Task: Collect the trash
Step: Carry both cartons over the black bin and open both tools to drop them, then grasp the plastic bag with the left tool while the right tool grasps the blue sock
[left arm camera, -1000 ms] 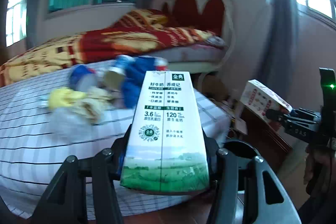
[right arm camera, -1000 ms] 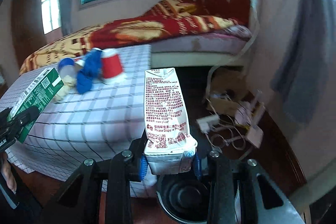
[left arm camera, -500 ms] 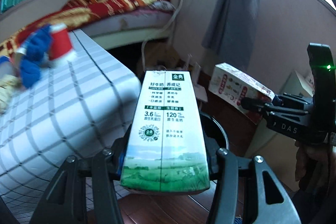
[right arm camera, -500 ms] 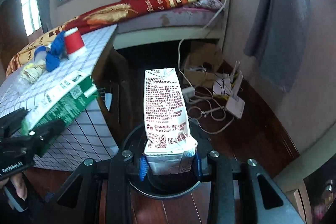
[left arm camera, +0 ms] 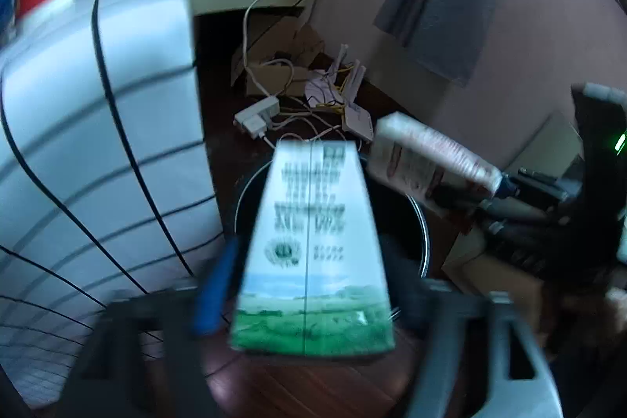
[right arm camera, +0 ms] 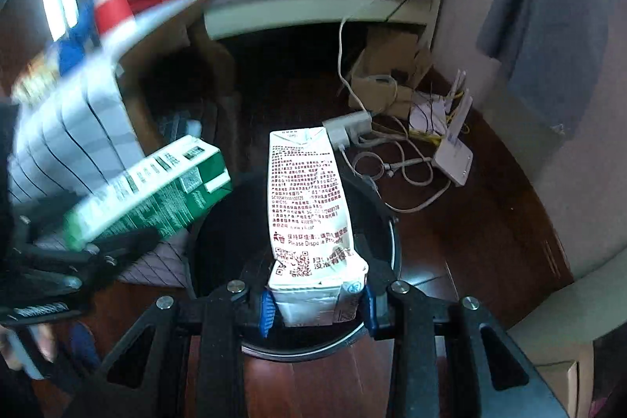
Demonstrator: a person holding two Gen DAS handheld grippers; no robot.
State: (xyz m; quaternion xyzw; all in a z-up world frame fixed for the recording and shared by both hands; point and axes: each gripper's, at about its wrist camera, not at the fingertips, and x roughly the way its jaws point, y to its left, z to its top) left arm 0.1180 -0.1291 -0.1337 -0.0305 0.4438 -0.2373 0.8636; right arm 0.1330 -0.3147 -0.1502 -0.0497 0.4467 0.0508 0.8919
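Change: jaws just opening on both, pads clear of cartons.
Left gripper (left arm camera: 313, 304): spread, green carton (left arm camera: 313, 245) loose above bin (left arm camera: 421, 222).
Right gripper (right arm camera: 315, 308): spread, red-print carton (right arm camera: 309, 206) loose above bin.
Meaning: drop under way, likely.

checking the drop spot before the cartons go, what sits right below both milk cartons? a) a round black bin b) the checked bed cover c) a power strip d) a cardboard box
a: in the right wrist view the red-print carton and the green carton both hang over the round black bin on the wooden floor, with the power strip lying farther back.
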